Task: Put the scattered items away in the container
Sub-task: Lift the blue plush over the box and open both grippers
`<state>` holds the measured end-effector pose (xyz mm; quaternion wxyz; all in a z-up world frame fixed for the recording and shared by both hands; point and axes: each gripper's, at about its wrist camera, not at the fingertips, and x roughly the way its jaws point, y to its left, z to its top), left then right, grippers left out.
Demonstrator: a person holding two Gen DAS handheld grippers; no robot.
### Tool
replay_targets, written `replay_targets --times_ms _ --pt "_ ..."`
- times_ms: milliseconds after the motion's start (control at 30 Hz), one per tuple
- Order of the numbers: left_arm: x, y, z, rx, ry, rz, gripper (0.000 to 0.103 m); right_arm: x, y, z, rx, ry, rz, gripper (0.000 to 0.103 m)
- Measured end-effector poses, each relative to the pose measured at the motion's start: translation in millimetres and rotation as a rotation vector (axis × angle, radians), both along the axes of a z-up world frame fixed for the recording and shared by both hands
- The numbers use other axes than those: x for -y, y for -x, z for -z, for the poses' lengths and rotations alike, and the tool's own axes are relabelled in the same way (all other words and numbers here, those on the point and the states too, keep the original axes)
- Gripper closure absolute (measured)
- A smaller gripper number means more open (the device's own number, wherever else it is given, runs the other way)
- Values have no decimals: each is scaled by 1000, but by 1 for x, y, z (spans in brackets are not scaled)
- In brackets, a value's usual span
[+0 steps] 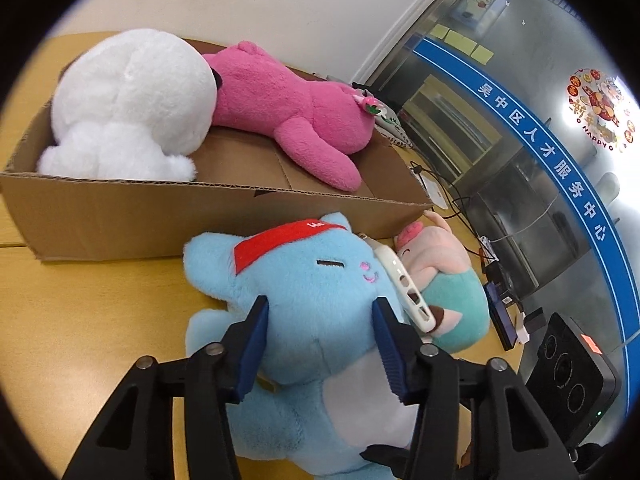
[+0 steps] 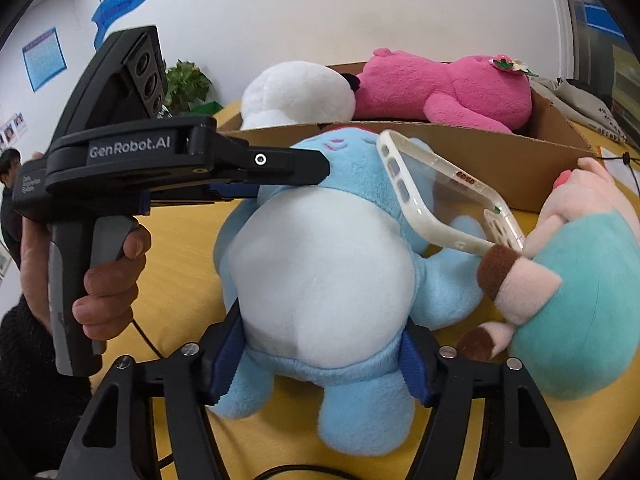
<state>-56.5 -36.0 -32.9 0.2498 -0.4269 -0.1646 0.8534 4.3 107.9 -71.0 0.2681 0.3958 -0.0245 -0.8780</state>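
Observation:
A light blue plush cat (image 1: 316, 292) with a red visor lies on the yellow table in front of a cardboard box (image 1: 120, 212). My left gripper (image 1: 320, 312) is shut on its head, fingers pressed into both sides. My right gripper (image 2: 324, 336) is shut on its white belly (image 2: 320, 272). The left gripper (image 2: 296, 168) also shows in the right wrist view. A clear phone case (image 2: 448, 196) leans between the blue plush and a pink-and-teal pig plush (image 2: 576, 280). A white plush (image 1: 132, 104) and a pink plush (image 1: 288, 108) lie in the box.
The box (image 2: 500, 160) stands just behind the blue plush. Cables and a black device (image 1: 568, 364) lie at the table's right edge. A potted plant (image 2: 188, 84) stands at the back left, near a person (image 2: 10, 184). A glass wall is to the right.

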Motion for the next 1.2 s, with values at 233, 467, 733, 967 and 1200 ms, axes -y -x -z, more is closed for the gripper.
replay_targets --times_ms 233,467,733,967,1200 --pt "14 -38 -48 -121 32 -52 63 12 -17 -22 -85 115 -60 33" --pt "13 -44 -127 -337 60 -53 64 15 -14 -86 -260 179 -70 33" --pt "-14 -2 -202 -518 85 -4 64 4 28 -152 -480 173 -31 33" --pt "-8 87 -202 -504 43 -3 64 -7 93 -167 -560 160 22 33" --pt "-7 176 -103 -257 76 -28 69 1 169 -98 -380 134 106 32"
